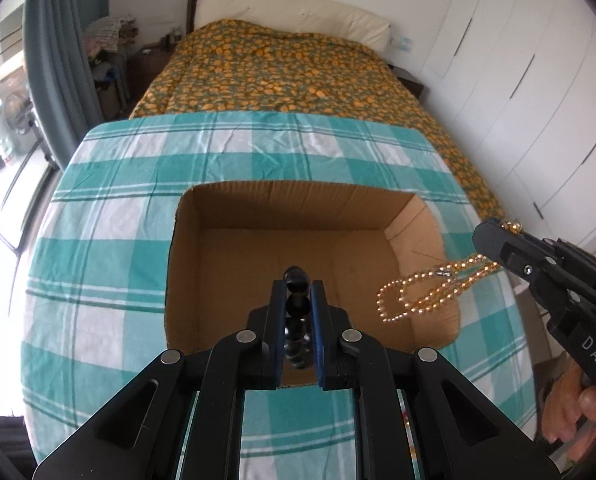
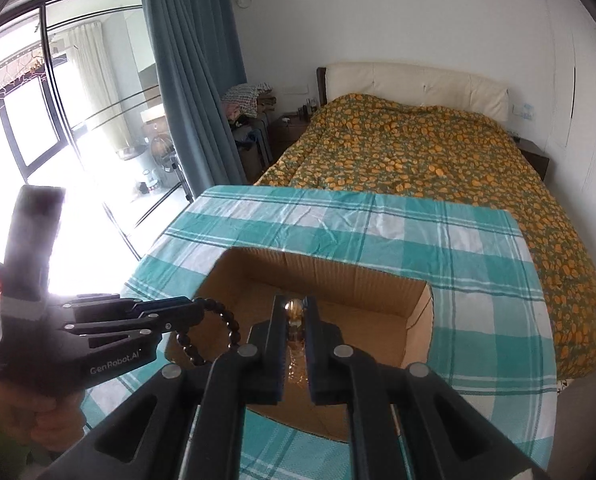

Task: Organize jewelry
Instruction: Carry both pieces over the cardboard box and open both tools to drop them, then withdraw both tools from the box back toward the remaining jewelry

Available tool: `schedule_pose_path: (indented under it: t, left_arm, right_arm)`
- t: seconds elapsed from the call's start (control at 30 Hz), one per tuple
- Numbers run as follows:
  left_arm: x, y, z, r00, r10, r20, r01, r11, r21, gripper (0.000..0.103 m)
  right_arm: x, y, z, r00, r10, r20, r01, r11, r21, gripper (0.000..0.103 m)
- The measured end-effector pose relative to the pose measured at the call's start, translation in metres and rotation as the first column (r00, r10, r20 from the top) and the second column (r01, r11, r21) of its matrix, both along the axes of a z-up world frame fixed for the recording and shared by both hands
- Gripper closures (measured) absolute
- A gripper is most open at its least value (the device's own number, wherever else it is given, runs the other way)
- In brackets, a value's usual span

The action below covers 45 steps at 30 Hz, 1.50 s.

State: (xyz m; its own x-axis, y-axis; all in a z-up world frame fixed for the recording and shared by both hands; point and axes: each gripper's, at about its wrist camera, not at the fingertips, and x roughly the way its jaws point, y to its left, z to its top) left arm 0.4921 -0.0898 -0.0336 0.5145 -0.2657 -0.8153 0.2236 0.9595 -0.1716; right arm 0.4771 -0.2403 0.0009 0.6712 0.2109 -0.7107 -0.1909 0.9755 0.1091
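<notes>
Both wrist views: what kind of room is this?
A bedroom, most likely: a bed under an orange-flowered quilt with a cream padded headboard, dark wooden nightstands, and white wardrobe doors along one wall.

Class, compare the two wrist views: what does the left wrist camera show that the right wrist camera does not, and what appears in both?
Left wrist only: the gold bead necklace dangling in loops from the right gripper, and white wardrobe doors.
Right wrist only: the dark bead bracelet as a ring in the left gripper, and the window.
Both: cardboard box, checked cloth, bed.
</notes>
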Motion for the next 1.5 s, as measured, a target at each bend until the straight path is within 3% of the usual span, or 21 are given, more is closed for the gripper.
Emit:
schedule_pose_path:
  t: [0.13,0.2,0.23,0.27,0.33,0.73,1.17,1.37,1.5]
  left_arm:
    - [0.004,-0.013,-0.029,1.0,0.007,-0.014,-0.007,0.998,0.065,0.093]
    - [0.004,-0.015,-0.041,1.0,0.028,0.001,-0.028,0.993,0.112,0.087]
    - [0.003,-0.016,-0.045,0.999,0.039,-0.003,-0.038,0.99,0.132,0.063]
    - [0.001,-0.015,-0.048,0.999,0.054,-0.005,-0.053,0.988,0.144,0.033]
    - [-0.008,-0.01,-0.048,0.996,0.081,0.034,-0.085,0.987,0.14,0.021]
    - [-0.084,0.006,-0.031,0.988,0.085,0.133,-0.105,0.983,0.152,0.021]
    - [-0.167,0.004,-0.008,0.976,0.017,0.217,-0.058,0.981,0.186,0.021]
    - [-0.209,0.019,-0.003,0.973,0.015,0.232,-0.054,0.985,0.163,0.021]
    - [-0.243,0.051,-0.01,0.973,0.044,0.228,-0.078,0.987,0.142,0.019]
  right_arm:
    - [0.012,-0.009,-0.037,0.997,-0.014,-0.072,0.014,1.0,0.003,0.094]
    - [0.013,-0.014,-0.049,0.995,-0.034,-0.09,0.033,0.999,-0.006,0.08]
    - [0.012,-0.017,-0.053,0.995,-0.044,-0.09,0.043,0.999,-0.008,0.064]
    - [0.008,-0.02,-0.053,0.995,-0.05,-0.083,0.05,0.999,0.001,0.059]
    - [0.0,-0.025,-0.053,0.996,-0.059,-0.069,0.06,0.998,0.012,0.059]
    - [-0.077,-0.025,-0.048,0.998,-0.065,-0.01,0.064,0.998,-0.026,0.059]
    - [-0.173,-0.011,-0.03,0.995,-0.086,0.04,0.087,0.996,-0.015,0.056]
    - [-0.224,0.0,-0.02,0.992,-0.1,0.076,0.101,0.995,-0.013,0.056]
    - [-0.262,0.003,-0.017,0.989,-0.112,0.093,0.113,0.994,-0.007,0.056]
